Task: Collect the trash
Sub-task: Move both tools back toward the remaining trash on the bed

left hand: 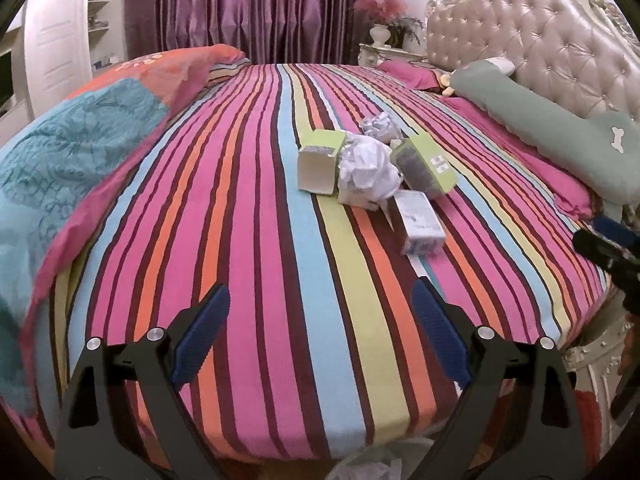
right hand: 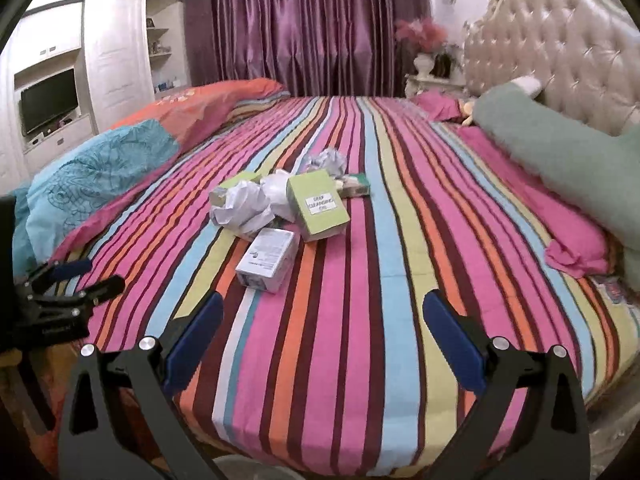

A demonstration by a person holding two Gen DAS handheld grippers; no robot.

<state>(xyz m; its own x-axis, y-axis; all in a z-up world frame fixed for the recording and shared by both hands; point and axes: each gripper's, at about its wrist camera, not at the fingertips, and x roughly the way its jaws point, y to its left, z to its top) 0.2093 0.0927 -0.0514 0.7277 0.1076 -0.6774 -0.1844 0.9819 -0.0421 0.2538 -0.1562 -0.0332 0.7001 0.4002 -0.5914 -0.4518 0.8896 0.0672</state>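
Bed (left hand: 256, 208), striped cover: carries all the trash in one loose cluster at mid-bed, toward the headboard side, which suggests it can be cleared from one standing spot at the near edge. Crumpled white paper (left hand: 368, 168): centre of the cluster, resting against its neighbours. Second paper ball (left hand: 380, 126): just behind it, farther off. Open white-and-green carton (left hand: 320, 164): left of the paper, touching it. Green box (left hand: 426, 166) with a printed label: right of the paper, tipped on its side. White box (left hand: 422, 224): nearest item, lying flat, likely the easiest first pick. Left claw (left hand: 320, 300): wide open, empty, poised over the near bed edge, well short of the cluster. Right claw (right hand: 322, 308): likewise spread and empty, aimed at the same pile. Green bolster (left hand: 560, 136): far right along the headboard, not trash.
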